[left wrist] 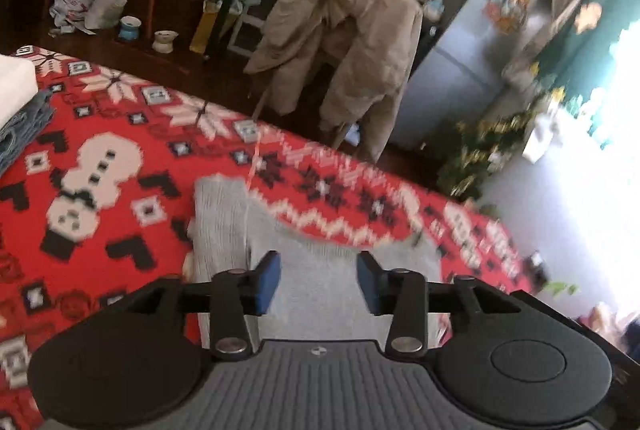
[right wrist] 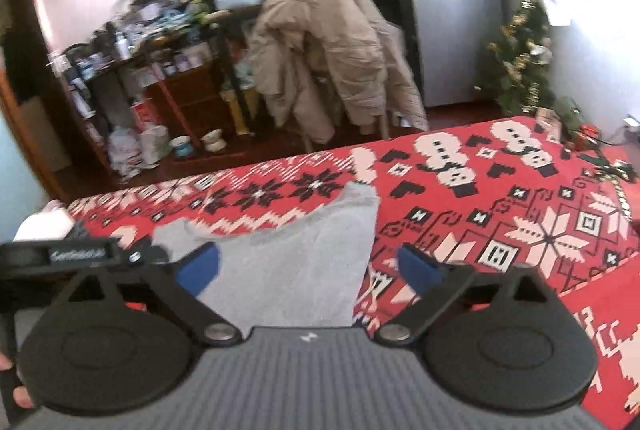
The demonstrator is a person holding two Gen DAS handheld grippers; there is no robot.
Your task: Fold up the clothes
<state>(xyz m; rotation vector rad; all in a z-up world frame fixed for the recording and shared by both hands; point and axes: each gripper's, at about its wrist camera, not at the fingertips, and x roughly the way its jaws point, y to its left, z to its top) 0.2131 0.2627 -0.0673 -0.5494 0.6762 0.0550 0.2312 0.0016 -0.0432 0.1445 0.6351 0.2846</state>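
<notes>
A light grey knitted garment (left wrist: pixel 320 270) lies flat on the red patterned blanket (left wrist: pixel 100 190). My left gripper (left wrist: pixel 319 280) hangs above the garment, open, its blue pads (left wrist: pixel 269 280) clear of the cloth with nothing between them. In the right wrist view the same grey garment (right wrist: pixel 288 262) lies under and to the left of my right gripper (right wrist: pixel 312 270), which stands wide open with blue pads (right wrist: pixel 418 272) apart and empty. The other gripper's black body (right wrist: pixel 72 254) shows at the left edge there.
Folded clothes, white and blue denim (left wrist: pixel 16 110), are stacked at the blanket's left edge. Beyond the bed stand a chair draped with a beige coat (left wrist: pixel 340 42), cluttered shelves (right wrist: pixel 160 42), a grey fridge (right wrist: pixel 452 10) and a small decorated tree (right wrist: pixel 520 62).
</notes>
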